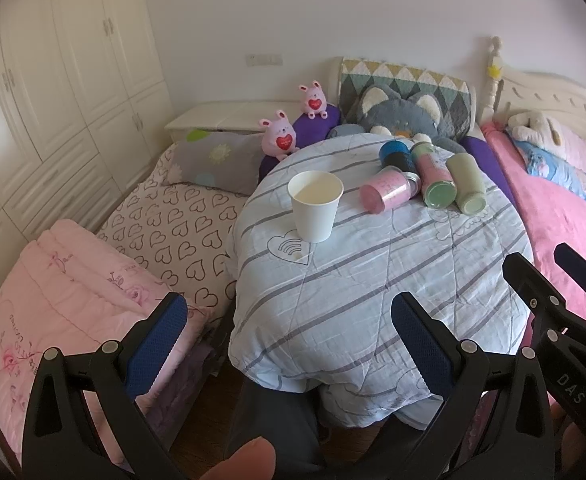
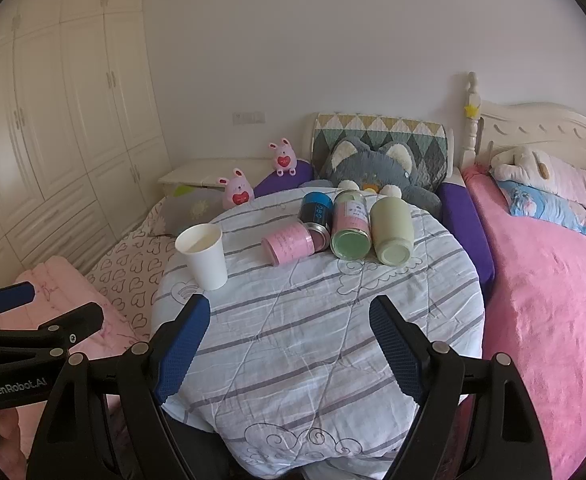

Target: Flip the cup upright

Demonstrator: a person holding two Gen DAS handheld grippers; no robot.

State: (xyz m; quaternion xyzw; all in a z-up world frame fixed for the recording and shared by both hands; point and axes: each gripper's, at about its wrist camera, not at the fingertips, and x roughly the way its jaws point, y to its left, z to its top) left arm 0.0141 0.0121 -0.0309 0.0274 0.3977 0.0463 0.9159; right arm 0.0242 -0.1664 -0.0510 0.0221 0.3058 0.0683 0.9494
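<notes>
Looking along the left gripper, its jaws spread wide and empty, a white paper cup stands upright at twelve o'clock on a striped quilt.

From the right gripper, likewise spread and empty, the cup stands at eleven o'clock. It looks light and easily crushed; grip gently mid-wall.

Left gripper: jaws spread wide, nothing between the blue pads. A fingertip of the holding hand shows at the bottom edge of its own view.

Right gripper: jaws likewise spread wide, blue pads bare, holding nothing.

Both held side by side at similar height, each visible at the edge of the other's view, pointing forward and slightly down.
</notes>
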